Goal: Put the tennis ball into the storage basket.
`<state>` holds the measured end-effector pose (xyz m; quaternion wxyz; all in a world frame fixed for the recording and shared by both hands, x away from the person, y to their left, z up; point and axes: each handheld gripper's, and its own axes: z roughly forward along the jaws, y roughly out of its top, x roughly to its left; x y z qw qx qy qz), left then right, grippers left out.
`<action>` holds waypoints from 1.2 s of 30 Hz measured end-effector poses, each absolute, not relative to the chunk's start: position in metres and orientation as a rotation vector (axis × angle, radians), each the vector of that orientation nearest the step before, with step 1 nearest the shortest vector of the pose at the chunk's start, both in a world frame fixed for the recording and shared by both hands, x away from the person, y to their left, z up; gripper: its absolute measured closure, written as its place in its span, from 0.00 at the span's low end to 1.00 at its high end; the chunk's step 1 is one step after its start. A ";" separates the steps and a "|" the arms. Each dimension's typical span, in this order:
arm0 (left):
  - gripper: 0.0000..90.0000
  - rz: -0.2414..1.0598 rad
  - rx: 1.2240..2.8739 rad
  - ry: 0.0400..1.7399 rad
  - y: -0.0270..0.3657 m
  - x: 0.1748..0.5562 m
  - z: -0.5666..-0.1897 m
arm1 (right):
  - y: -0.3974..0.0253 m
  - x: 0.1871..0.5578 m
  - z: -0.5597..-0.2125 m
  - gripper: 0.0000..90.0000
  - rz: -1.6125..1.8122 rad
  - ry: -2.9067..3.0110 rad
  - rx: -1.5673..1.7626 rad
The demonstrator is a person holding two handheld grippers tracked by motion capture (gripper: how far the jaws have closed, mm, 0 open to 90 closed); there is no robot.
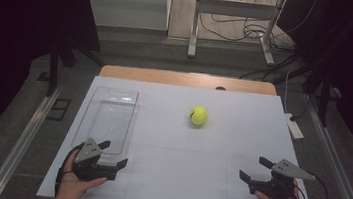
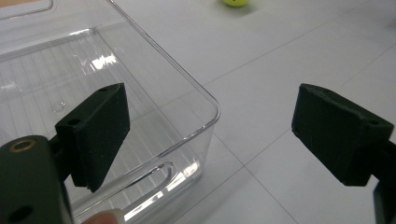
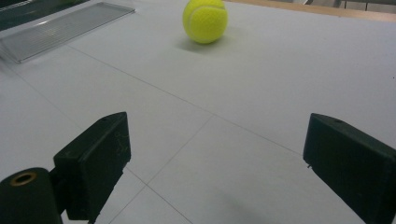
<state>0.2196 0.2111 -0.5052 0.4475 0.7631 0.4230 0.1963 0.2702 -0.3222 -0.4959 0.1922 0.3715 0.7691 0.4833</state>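
Out in the middle of the white table sits the tennis ball, untouched, well apart from both tongs. Nothing looks done yet; the grasp and any move toward the clear tray at the left remain. Right gripper and left gripper hover near the front edge, jaws wide, holding nothing. No obstacle lies between.

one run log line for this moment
left gripper: open, at clear bin near corner | right gripper: open, over bare table | tennis ball: on table, untouched
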 end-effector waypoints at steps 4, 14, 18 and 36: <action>0.14 0.488 1.892 1.047 0.211 0.220 -0.506 | -0.323 0.271 -0.497 0.09 1.358 2.164 1.045; 0.14 0.487 1.890 1.046 0.211 0.219 -0.505 | -0.321 0.270 -0.497 0.09 1.353 2.174 1.035; 0.14 0.489 1.892 1.044 0.211 0.220 -0.505 | -0.321 0.270 -0.497 0.09 1.360 2.173 1.037; 0.15 0.493 1.902 1.057 0.208 0.220 -0.503 | -0.322 0.271 -0.497 0.09 1.374 2.170 1.051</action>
